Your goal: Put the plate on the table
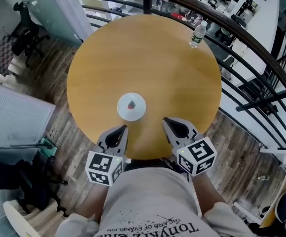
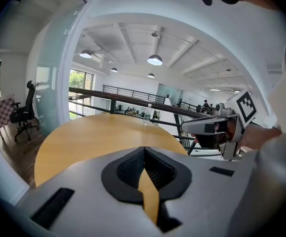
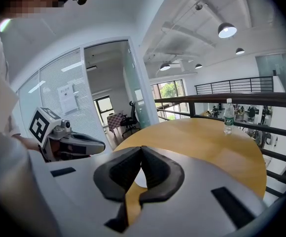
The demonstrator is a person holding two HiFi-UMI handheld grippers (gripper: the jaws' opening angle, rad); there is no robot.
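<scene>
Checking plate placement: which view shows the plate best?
Head view: the whole white plate lies flat on the round table. Right gripper view shows only a white sliver behind its jaws; left gripper view shows none of it.

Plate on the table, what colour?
White plate, with a small reddish mark at its centre. Shows best in the head view.

I hold the grey plastic left gripper (image 1: 117, 134) and the matching grey plastic right gripper (image 1: 175, 126) side by side in front of my chest, apart from each other, both pointing forward and tilted a little downward. The left gripper's black-padded jaws are pressed together with nothing between them. The right gripper's jaws meet at the tips the same way, also empty. Each carries a white marker cube (image 1: 103, 168) at its rear, close to my body, with my forearms (image 1: 208, 194) tucked in behind.
</scene>
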